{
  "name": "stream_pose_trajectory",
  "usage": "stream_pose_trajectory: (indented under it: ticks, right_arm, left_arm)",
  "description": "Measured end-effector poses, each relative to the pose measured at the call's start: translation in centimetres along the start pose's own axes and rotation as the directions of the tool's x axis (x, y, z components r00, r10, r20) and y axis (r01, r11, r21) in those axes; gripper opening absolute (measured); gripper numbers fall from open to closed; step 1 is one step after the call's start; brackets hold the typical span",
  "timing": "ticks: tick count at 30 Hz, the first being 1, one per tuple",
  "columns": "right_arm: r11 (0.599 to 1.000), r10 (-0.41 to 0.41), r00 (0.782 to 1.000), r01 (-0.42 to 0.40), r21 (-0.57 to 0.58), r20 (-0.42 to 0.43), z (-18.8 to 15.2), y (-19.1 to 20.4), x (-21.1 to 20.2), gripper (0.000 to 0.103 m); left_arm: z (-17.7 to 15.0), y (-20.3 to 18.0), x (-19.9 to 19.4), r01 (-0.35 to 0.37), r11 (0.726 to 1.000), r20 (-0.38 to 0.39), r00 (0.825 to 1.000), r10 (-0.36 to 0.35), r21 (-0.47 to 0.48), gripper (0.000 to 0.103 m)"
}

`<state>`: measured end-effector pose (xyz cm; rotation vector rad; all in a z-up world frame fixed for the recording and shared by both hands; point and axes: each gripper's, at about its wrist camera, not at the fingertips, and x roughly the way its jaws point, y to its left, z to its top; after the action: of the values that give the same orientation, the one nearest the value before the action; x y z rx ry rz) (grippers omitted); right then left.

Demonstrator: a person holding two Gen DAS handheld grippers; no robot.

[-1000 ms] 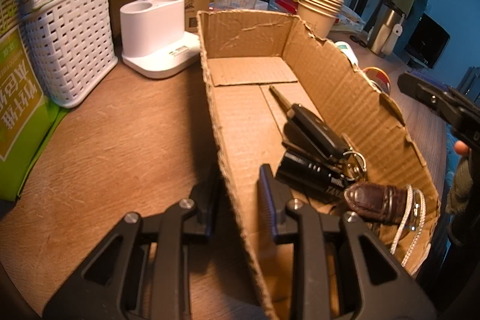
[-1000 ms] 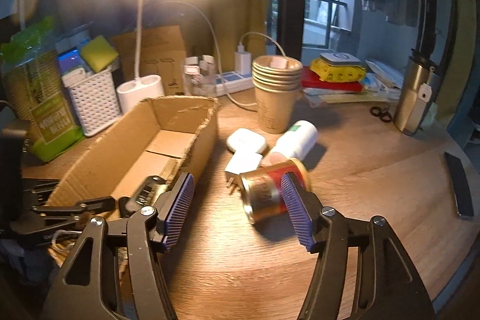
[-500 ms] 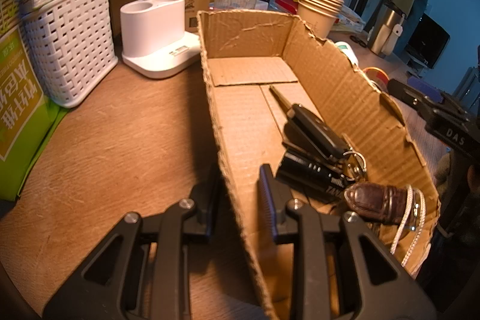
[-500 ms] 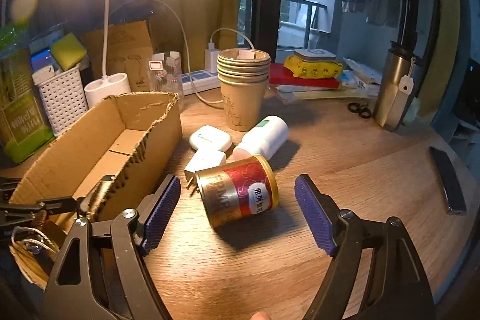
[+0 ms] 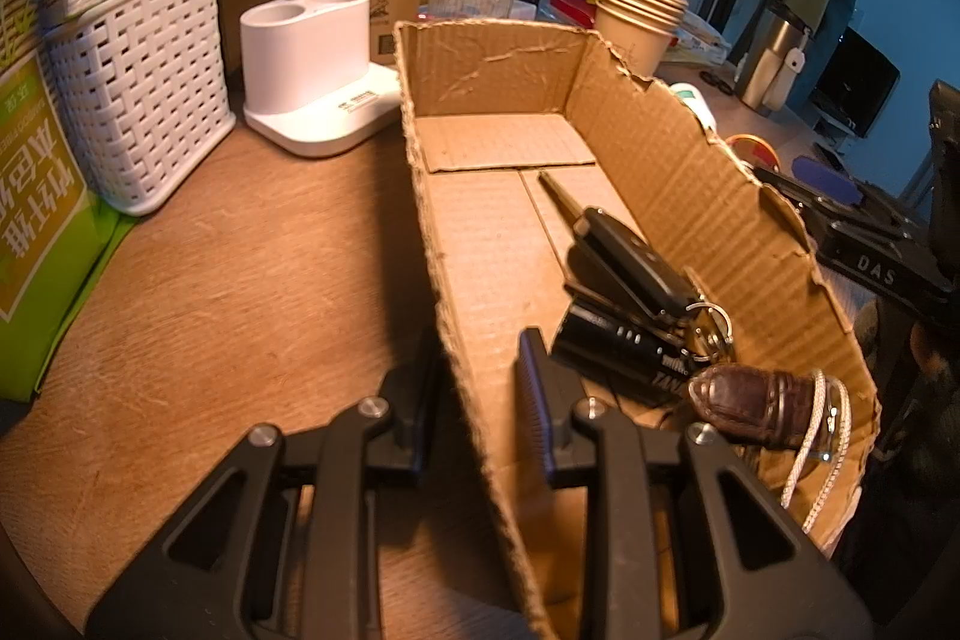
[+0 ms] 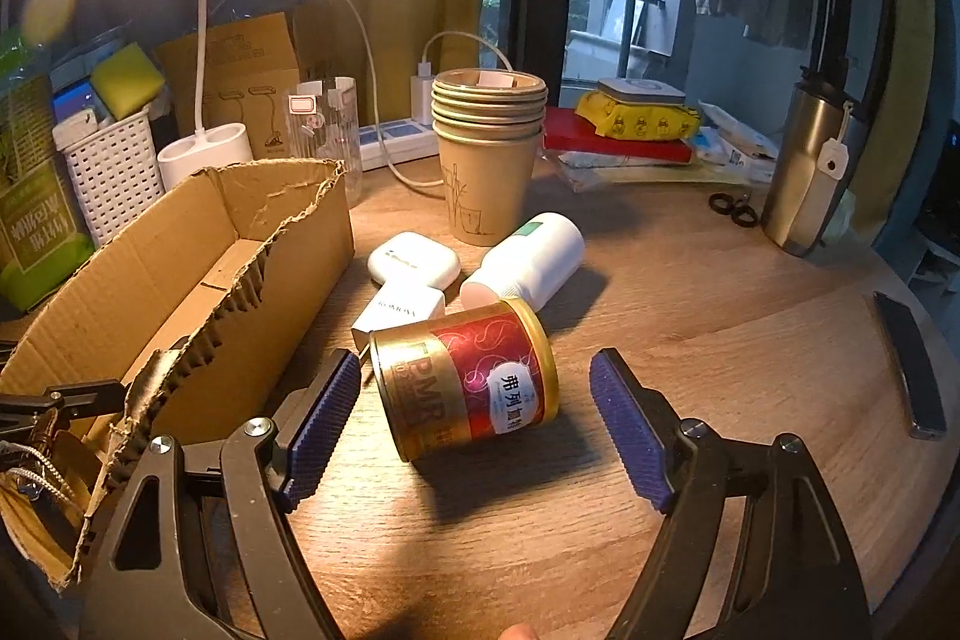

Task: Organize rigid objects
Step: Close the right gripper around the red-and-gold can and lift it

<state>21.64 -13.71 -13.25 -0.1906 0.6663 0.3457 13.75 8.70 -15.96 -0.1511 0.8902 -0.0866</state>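
A torn cardboard box (image 5: pixel 678 172) (image 6: pixel 180 244) lies on the wooden desk. Inside it are a black car key with a key ring (image 5: pixel 630 262), a black cylinder (image 5: pixel 624 352) and a brown leather piece with white cord (image 5: pixel 756 400). My left gripper (image 5: pixel 474 388) straddles the box's left wall, one finger outside and one inside, pinching it. A red and gold can (image 6: pixel 465 379) lies on its side between the wide-open fingers of my right gripper (image 6: pixel 480 418), which does not touch it. Behind the can are a white charger (image 6: pixel 399 310), a white earbud case (image 6: pixel 414 259) and a white bottle (image 6: pixel 528 259).
A stack of paper cups (image 6: pixel 486 160), a white lamp base (image 5: pixel 318 70), a white woven basket (image 5: pixel 144 94), a green pack (image 5: pixel 36 232), a steel flask (image 6: pixel 810 166), small scissors (image 6: pixel 735 208) and a dark flat bar (image 6: pixel 909 364) stand around on the desk.
My right gripper has opened wider and moved right and forward, so the can now lies between its fingers. My left gripper and the box have stayed still.
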Motion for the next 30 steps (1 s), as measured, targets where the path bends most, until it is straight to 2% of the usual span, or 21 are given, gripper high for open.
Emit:
stream_pose_trajectory:
  ticks: [3, 23, 25, 27, 30]
  right_arm:
    - [1.000, 0.025, 1.000, -0.025, 0.016, -0.016, 0.1, -0.4, 0.4, 0.082]
    - [1.000, 0.015, 0.995, -0.013, 0.025, -0.103, 0.3, -0.4, 2.4, 0.082]
    - [0.999, 0.006, 0.993, -0.002, 0.035, -0.117, 0.2, -0.6, 2.6, 0.080]
    - [0.999, 0.003, 0.993, 0.001, 0.037, -0.119, 0.2, -0.6, 2.7, 0.068]
    - [0.999, -0.005, 0.994, 0.009, 0.035, -0.113, 0.2, -0.6, 2.6, 0.068]
  left_arm:
    - [0.0, 0.0, 0.0, 0.000, 1.000, 0.000, 1.000, 0.000, 0.000, 0.027]
    - [0.0, 0.0, 0.0, 0.000, 1.000, 0.000, 1.000, 0.000, 0.000, 0.027]
    - [0.0, 0.0, 0.0, 0.000, 1.000, 0.000, 1.000, 0.000, 0.000, 0.027]
    - [0.0, 0.0, 0.0, 0.000, 1.000, 0.000, 1.000, 0.000, 0.000, 0.027]
    - [0.0, 0.0, 0.0, 0.000, 1.000, 0.000, 1.000, 0.000, 0.000, 0.027]
